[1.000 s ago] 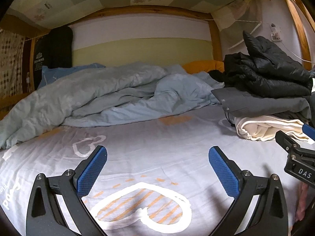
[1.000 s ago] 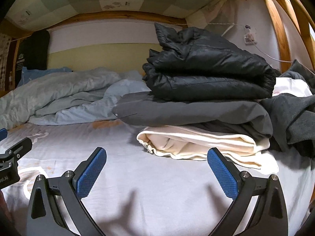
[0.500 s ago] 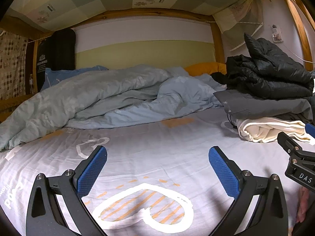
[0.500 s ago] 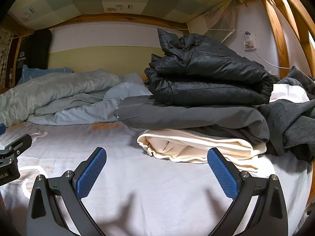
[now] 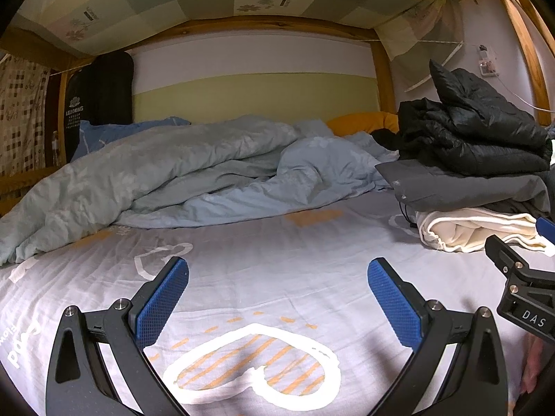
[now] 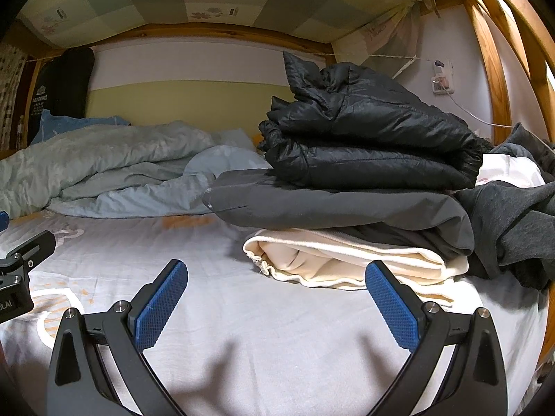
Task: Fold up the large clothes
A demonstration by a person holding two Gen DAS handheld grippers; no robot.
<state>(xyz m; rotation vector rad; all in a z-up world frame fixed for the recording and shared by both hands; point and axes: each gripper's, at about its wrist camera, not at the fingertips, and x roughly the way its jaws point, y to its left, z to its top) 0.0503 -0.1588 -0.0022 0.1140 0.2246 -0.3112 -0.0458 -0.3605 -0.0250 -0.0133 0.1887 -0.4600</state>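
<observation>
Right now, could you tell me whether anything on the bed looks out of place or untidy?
Yes. To the right of the folded stack, a dark grey garment lies crumpled and unfolded, unlike the neat black puffer jacket on top of the stack. The blue duvet is bunched at the far end. Both grippers, left and right, are open and empty.

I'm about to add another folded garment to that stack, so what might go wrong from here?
The black puffer jacket sits bulging and uneven atop the grey garment and cream garment; more weight may topple it. The loose dark grey clothing touches the stack, so pulling it could drag the pile. Both grippers, left and right, are open and empty.
</observation>
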